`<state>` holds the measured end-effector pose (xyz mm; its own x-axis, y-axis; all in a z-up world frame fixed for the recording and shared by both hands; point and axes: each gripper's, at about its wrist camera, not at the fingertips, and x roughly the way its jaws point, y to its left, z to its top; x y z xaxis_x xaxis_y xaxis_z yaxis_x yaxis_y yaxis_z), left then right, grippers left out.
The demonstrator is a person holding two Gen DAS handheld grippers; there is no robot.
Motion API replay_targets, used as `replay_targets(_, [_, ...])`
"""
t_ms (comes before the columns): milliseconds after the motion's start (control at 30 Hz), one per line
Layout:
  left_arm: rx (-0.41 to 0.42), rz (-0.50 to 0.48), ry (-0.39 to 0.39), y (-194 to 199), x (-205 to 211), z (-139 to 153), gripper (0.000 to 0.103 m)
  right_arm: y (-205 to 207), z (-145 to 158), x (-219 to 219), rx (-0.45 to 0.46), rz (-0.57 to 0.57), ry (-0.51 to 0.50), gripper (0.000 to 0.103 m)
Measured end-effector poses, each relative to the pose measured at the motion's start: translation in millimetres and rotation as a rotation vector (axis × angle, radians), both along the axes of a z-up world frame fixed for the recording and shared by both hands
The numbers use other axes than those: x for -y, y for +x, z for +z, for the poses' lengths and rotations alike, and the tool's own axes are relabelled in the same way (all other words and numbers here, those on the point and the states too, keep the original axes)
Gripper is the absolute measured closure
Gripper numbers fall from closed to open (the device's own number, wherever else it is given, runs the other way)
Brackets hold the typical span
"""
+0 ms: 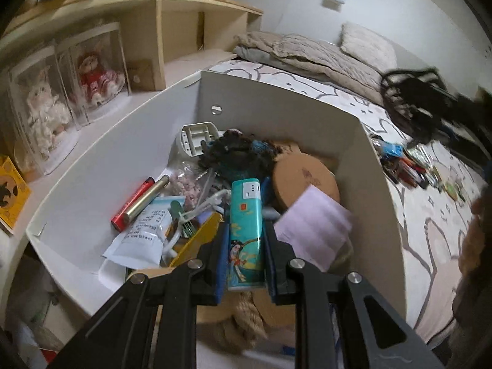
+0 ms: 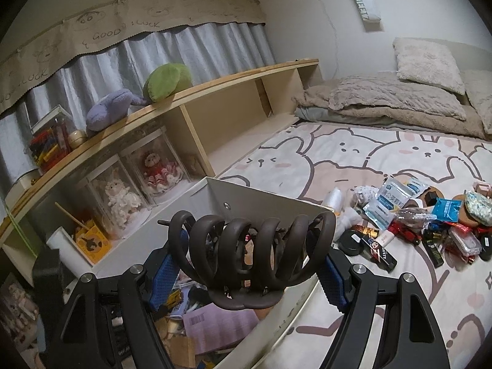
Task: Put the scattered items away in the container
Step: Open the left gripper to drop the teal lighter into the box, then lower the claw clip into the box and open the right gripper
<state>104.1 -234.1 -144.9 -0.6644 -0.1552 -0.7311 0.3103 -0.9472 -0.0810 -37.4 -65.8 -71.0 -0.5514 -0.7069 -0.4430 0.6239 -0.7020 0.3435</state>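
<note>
The left tongs [image 1: 246, 246] pinch a slim, glossy teal lighter [image 1: 246, 233] printed with a cartoon figure, its blue ribbed pads pressed against both long sides, holding it above the open white container [image 1: 123, 153]. This box has smooth, flat walls with a round metal screw head on the far wall, and it sits at the left edge of the bed [image 2: 323, 169]. Inside lies a jumble: a red and gold cylinder [image 1: 138, 203] at the left, a flat white printed sachet [image 1: 144, 233], a dark frizzy hair tie [image 1: 236, 153] farther back, a round cork coaster [image 1: 304, 181] and a pale lilac paper slip [image 1: 316, 230] at the right, and coarse braided rope [image 1: 246, 319] at the near edge. The right tongs [image 2: 250, 267] grip a large brown hair claw clip [image 2: 246, 255] with curved, interlocking matte teeth, squeezed by its sides over the near part of the box. To the right, on the cartoon-bear bedsheet, a pile of scattered items [image 2: 430, 224] waits: blue and white foil packets, small black and red tubes, a black round lid. At the far end are fluffy beige blankets [image 2: 384, 101]; at the left, a pale wooden shelf [image 2: 215, 98] holds boxed dolls and plush toys.
</note>
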Motion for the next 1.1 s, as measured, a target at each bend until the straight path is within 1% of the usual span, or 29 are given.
replay_targets(100, [0.016, -0.025, -0.016, 2, -7, 0, 0.082, 0, 0, 0, 0.007, 0.002, -0.004, 0.024])
replay_targets(200, [0.016, 0.004, -0.060, 6, -10, 2, 0.081, 2, 1, 0, 0.005, 0.003, -0.001, 0.024])
replay_targets(267, [0.000, 0.033, -0.063, 9, -6, 6, 0.064, 2, 1, 0, 0.003, 0.003, -0.001, 0.024])
replay_targets(300, [-0.009, 0.045, -0.063, 11, -5, 8, 0.051, 2, 2, 0, 0.004, 0.004, -0.001, 0.024])
replay_targets(333, [-0.014, 0.051, -0.064, 12, -3, 9, 0.049, 3, 2, 0, 0.004, 0.006, -0.001, 0.024])
replay_targets(467, [-0.029, 0.062, -0.061, 13, 1, 14, 0.049, 5, 3, 1, 0.001, 0.013, 0.003, 0.024])
replay_targets(667, [-0.057, 0.116, -0.034, 20, 14, 17, 0.049, 6, 7, 4, -0.006, 0.029, 0.017, 0.024])
replay_targets(867, [-0.066, 0.129, -0.021, 24, 19, 15, 0.049, -14, 16, 9, 0.015, 0.041, 0.028, 0.024])
replay_targets(1000, [-0.073, 0.128, -0.030, 24, 17, 15, 0.049, -31, 17, 19, 0.053, 0.053, 0.056, 0.024])
replay_targets(1100, [-0.081, 0.120, -0.038, 22, 14, 16, 0.049, -45, 7, 31, 0.141, 0.085, 0.074, 0.024])
